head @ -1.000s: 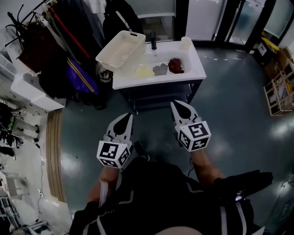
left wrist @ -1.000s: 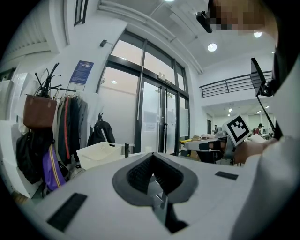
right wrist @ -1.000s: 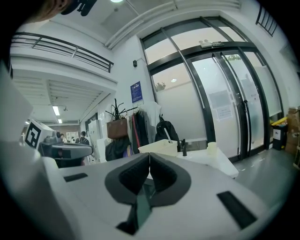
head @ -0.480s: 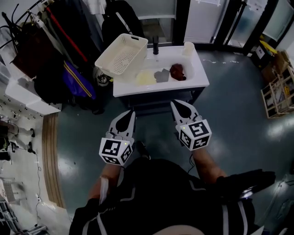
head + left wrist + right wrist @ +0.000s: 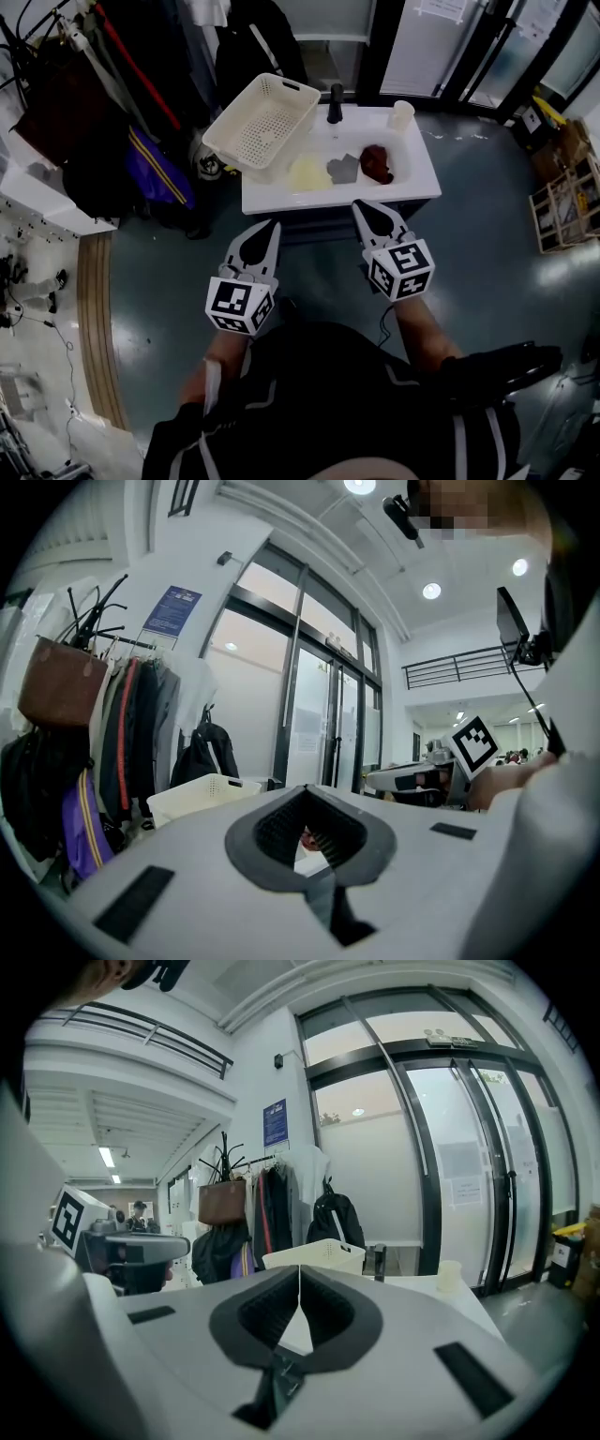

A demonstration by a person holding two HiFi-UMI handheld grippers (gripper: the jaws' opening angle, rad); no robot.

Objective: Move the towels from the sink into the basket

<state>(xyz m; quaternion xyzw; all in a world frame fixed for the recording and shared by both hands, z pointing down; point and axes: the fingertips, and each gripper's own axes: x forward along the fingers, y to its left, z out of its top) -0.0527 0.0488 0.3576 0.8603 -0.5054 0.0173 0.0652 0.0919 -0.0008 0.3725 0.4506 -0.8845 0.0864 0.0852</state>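
Three towels lie in the white sink [image 5: 412,178]: a pale yellow towel [image 5: 307,173], a grey towel [image 5: 344,169] and a dark red towel [image 5: 377,161]. The cream basket [image 5: 261,120] rests tilted on the sink's left end; it also shows in the left gripper view [image 5: 202,794] and the right gripper view [image 5: 314,1255]. My left gripper [image 5: 267,228] and right gripper [image 5: 366,208] hover side by side just short of the sink's front edge, over the floor. Both are shut and hold nothing. The jaw tips meet in the left gripper [image 5: 306,788] and the right gripper [image 5: 299,1267] views.
A black faucet [image 5: 335,103] and a pale cup [image 5: 402,114] stand at the sink's back. Coats and bags on a rack [image 5: 112,103] crowd the left. Glass doors [image 5: 450,37] lie behind the sink. A wooden crate [image 5: 567,202] sits at the right.
Both grippers have moved forward toward the sink together, and the sink now sits closer in the head view. Both jaws stayed shut.
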